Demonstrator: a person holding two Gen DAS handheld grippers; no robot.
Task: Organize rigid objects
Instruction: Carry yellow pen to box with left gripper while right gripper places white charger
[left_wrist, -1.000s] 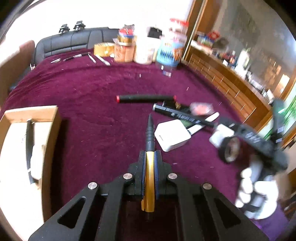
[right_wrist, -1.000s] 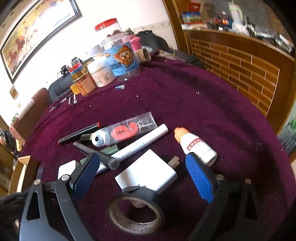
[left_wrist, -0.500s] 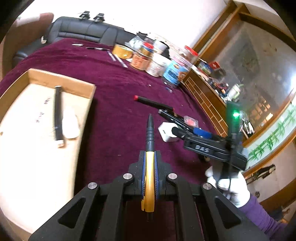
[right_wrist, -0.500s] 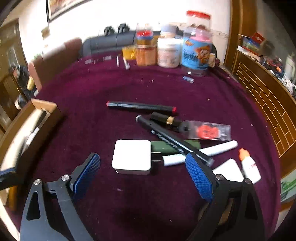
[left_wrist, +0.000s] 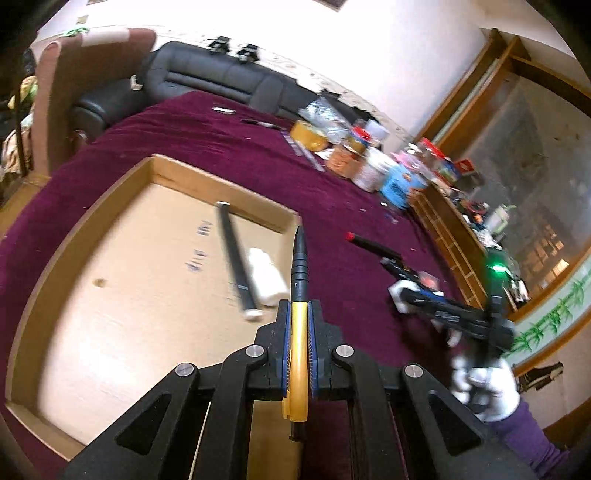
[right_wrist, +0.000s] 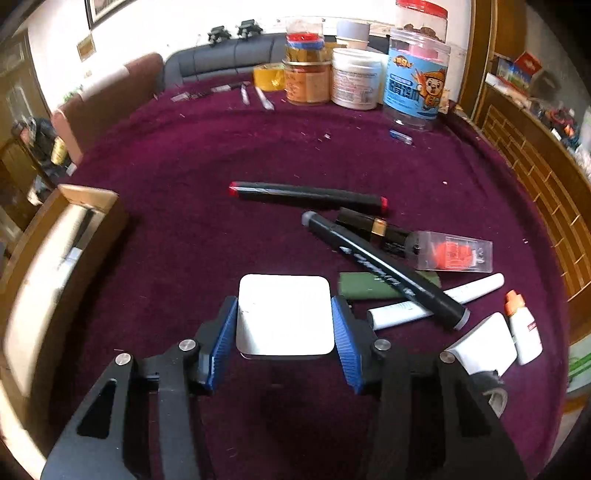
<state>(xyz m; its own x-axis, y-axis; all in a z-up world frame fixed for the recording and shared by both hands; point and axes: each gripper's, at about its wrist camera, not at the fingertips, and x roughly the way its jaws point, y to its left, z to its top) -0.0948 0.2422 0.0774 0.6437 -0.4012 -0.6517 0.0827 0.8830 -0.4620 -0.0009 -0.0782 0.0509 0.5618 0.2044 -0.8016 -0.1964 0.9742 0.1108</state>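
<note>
- The maroon tablecloth (right_wrist: 207, 155) is covering the whole table and carrying every item.
- The shallow cardboard box (left_wrist: 110, 236) is sitting at the left side of the cloth; a long dark marker (left_wrist: 236, 266) and a small white object (left_wrist: 267, 277) are lying side by side inside it.
- A row of jars (right_wrist: 354, 81) is standing along the far edge of the table.
- The left gripper (left_wrist: 299, 325) is hovering over the near right corner of the box, its jaws pressed together and pinching a yellow-and-black pen (left_wrist: 298, 295) whose tip is pointing forward over the box's right wall.
- The right gripper (right_wrist: 284, 325) is reaching down onto the cloth; its jaws have just been closing, and the blue pads (right_wrist: 225, 332) are now sitting against both sides of the white square charger (right_wrist: 284, 314).
- Right of the charger, a black marker (right_wrist: 384, 269) is lying across a white marker (right_wrist: 439, 299) and a green object (right_wrist: 365, 286).
- A red-tipped black marker (right_wrist: 306, 194) is lying farther away, apart from the pile.
- A small orange-capped white bottle (right_wrist: 522, 328) is lying at the right.
</note>
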